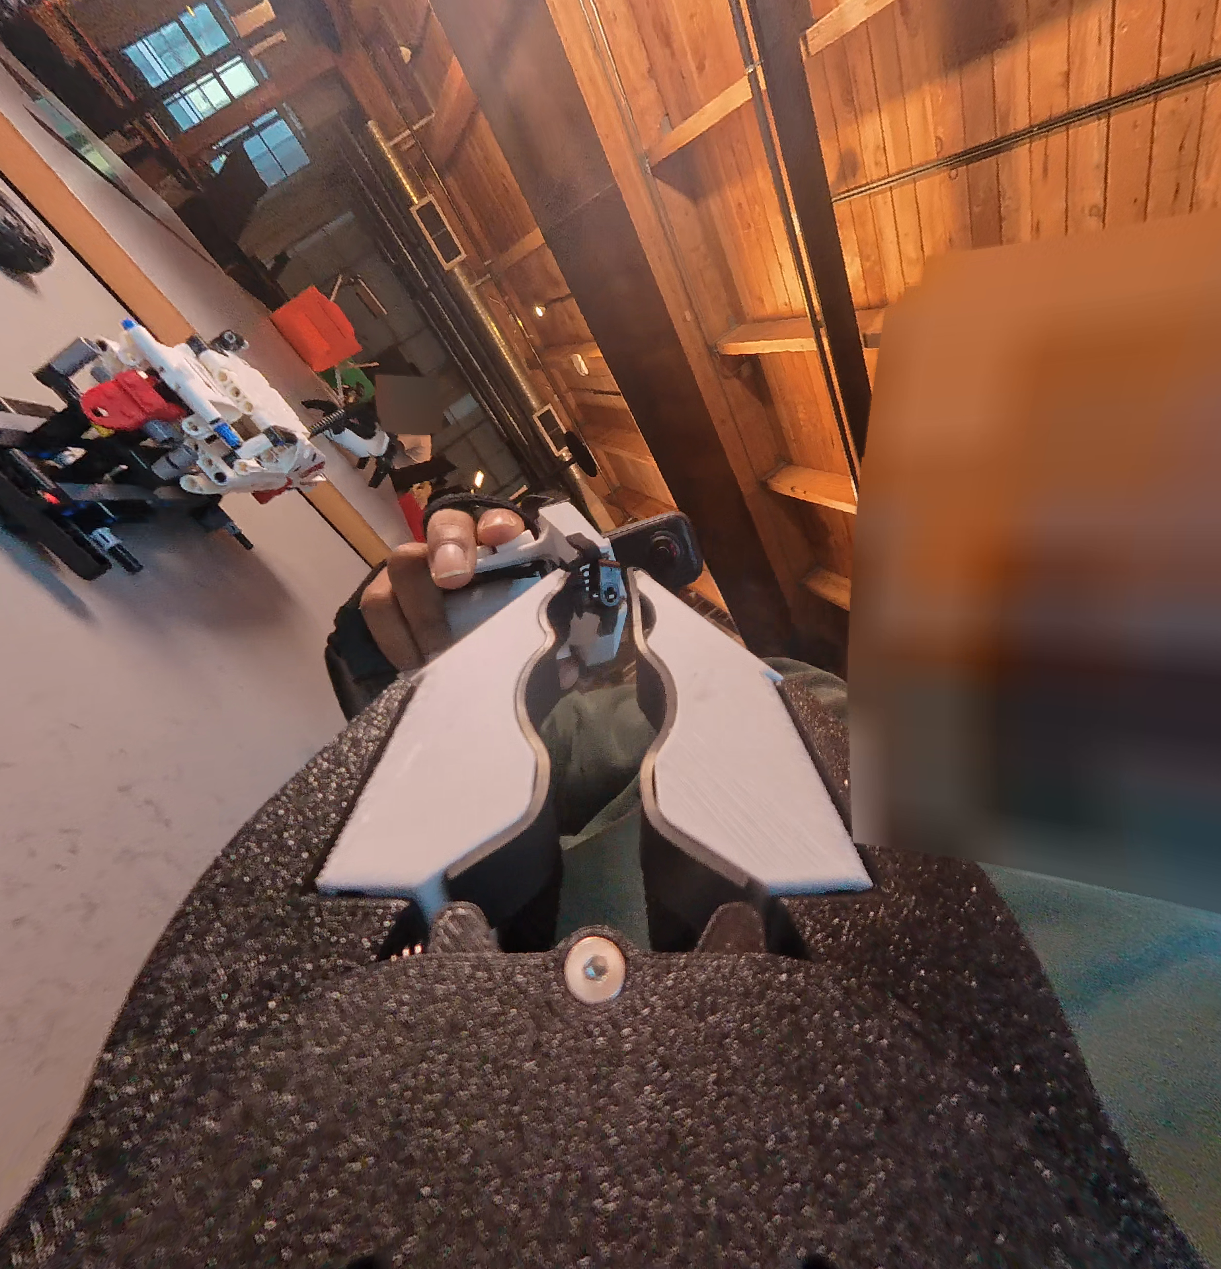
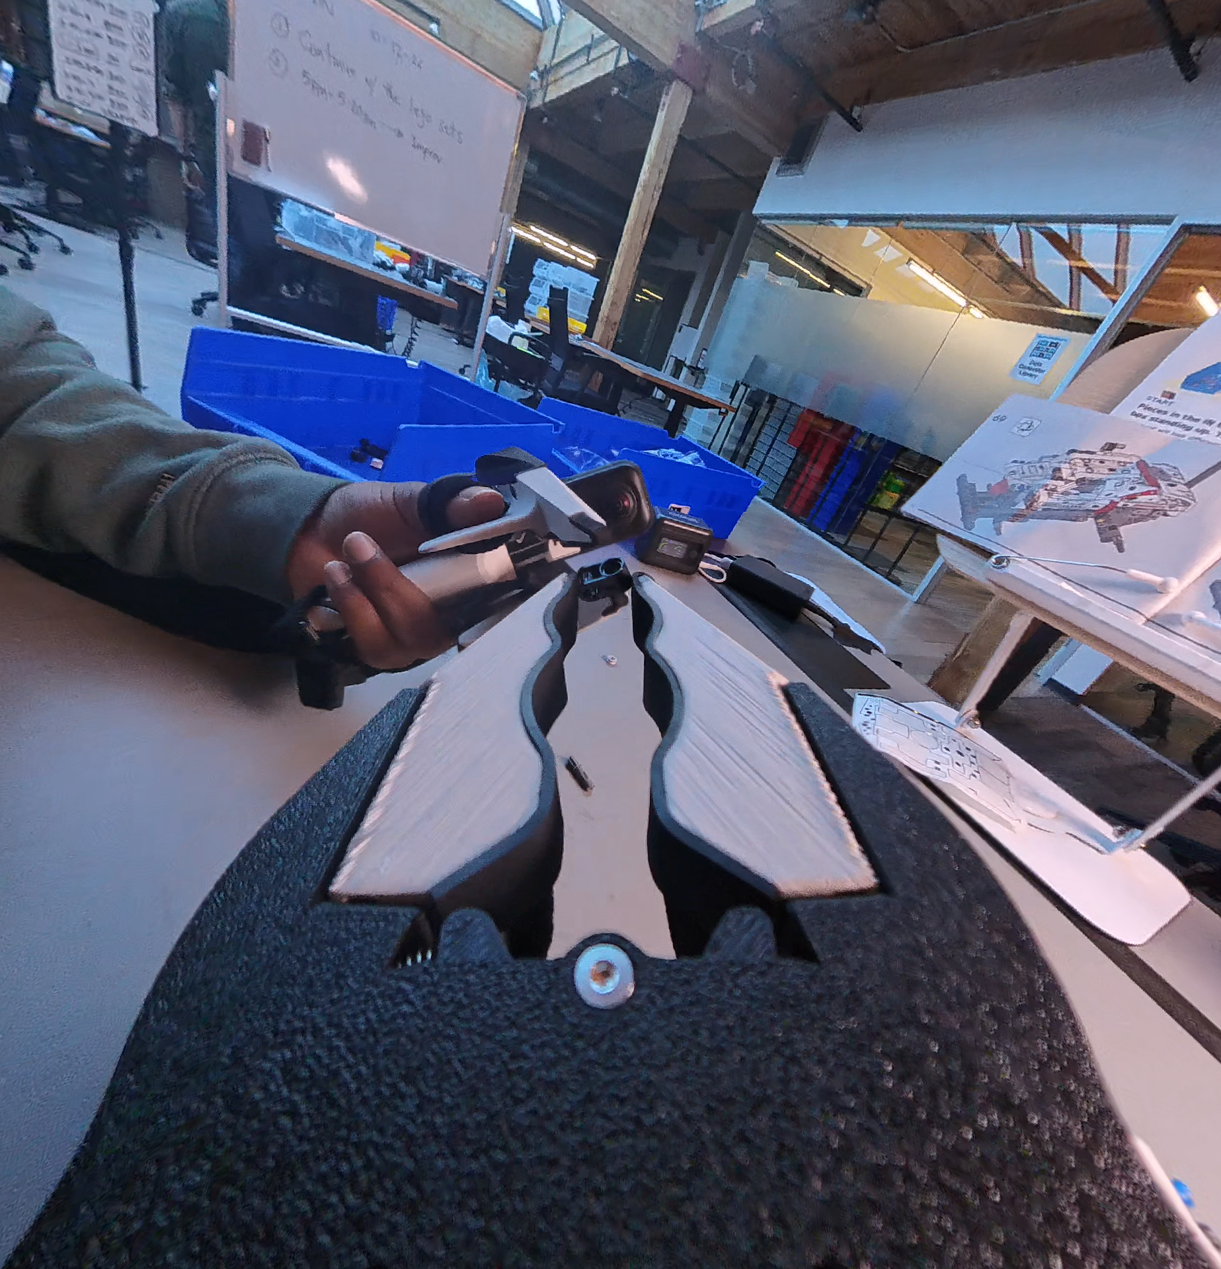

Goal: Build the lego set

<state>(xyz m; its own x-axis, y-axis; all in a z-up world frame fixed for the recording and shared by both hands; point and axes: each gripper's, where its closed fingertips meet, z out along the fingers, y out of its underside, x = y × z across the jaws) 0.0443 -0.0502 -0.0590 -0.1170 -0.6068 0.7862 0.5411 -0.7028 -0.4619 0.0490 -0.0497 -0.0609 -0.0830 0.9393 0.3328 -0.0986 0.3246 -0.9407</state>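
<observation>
While whiteboard [image 2: 367,130] bears handwriting, both jaws pinch black lego piece [image 2: 602,575].

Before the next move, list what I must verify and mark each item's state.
1. Small black piece sits between the right tongs: ok.
2. Left tongs also grip that piece: cannot tell; their tips crowd it.
3. Partly built model is standing on the table: ok.
4. Instruction page is open on its stand: ok.
5. Table below the right tongs is free of strays: not ok; a black pin lies there.
</observation>
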